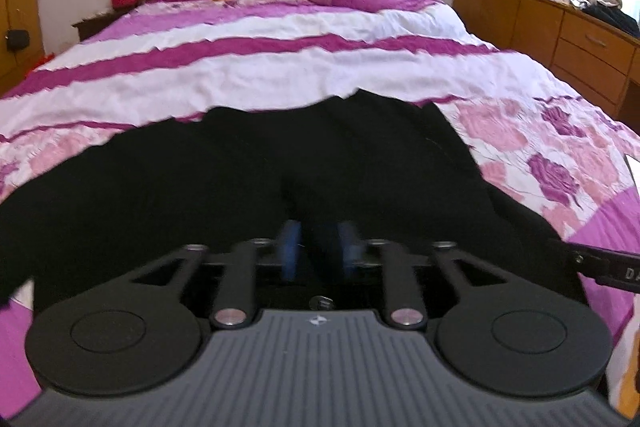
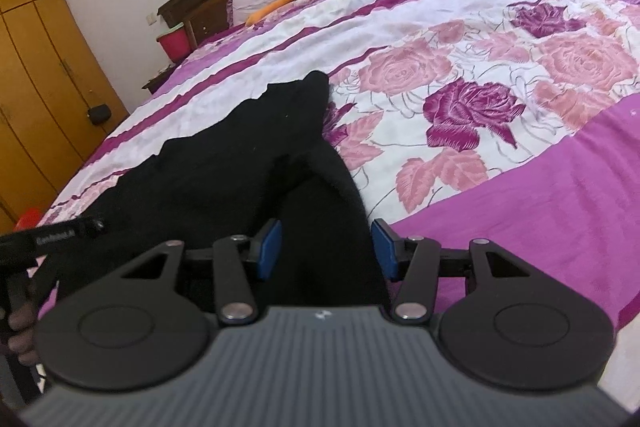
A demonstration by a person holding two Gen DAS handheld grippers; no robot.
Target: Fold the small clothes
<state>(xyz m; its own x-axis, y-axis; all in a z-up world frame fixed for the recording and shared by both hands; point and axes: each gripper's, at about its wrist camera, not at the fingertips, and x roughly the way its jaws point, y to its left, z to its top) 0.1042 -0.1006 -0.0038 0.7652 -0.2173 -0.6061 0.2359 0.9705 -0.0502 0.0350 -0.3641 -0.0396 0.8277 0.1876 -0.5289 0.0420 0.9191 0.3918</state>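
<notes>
black garment (image 1: 248, 163), spread flat, rumpled edges

black garment (image 1: 280, 155) | purple-white striped, pink-rose quilt (image 2: 480, 87) | blue-padded tongs (image 2: 326, 249)
</notes>
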